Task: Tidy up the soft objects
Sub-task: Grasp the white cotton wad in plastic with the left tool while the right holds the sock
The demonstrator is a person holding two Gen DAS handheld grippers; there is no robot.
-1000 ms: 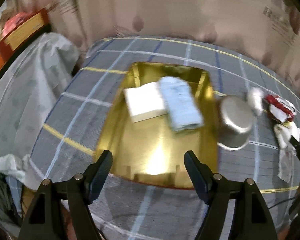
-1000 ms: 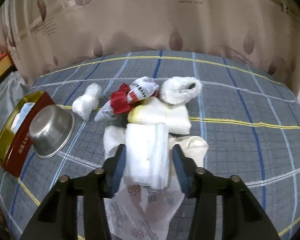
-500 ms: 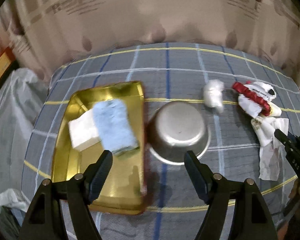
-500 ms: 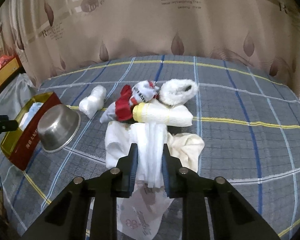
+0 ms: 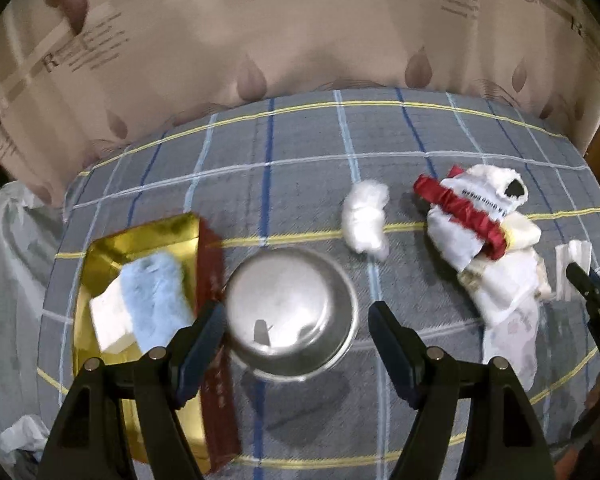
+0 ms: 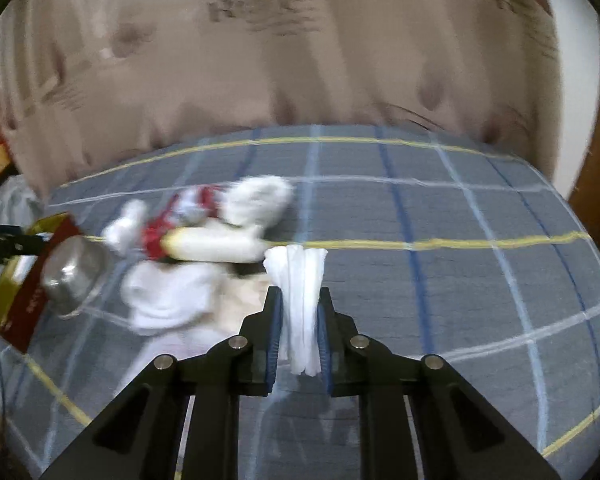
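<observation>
My right gripper (image 6: 298, 308) is shut on a folded white cloth (image 6: 302, 280); its jaws are closing the last bit, and the pads press both sides. The cloth stands upright between them, off the pile of soft things (image 6: 204, 240), which lies to its left. In the left wrist view that pile (image 5: 488, 248) holds a red roll (image 5: 460, 212) and white cloths, with a white rolled cloth (image 5: 366, 216) apart from it. My left gripper (image 5: 296, 332) hangs open and empty above a steel bowl (image 5: 292, 312). A gold box (image 5: 100, 252) holds a fluffy blue cloth (image 5: 156, 300) and a white folded cloth (image 5: 108, 316).
A grey plaid cover (image 5: 300, 160) lies over the surface, with a beige patterned curtain (image 5: 300, 32) behind it. Plastic sheeting (image 5: 12, 264) hangs off the left edge. The box's red side (image 5: 216, 380) stands against the bowl. The plaid surface to the right (image 6: 460, 260) is bare.
My left gripper swept right, from above the gold box to above the steel bowl. My right gripper shut on the folded white cloth and carried it right, off the pile.
</observation>
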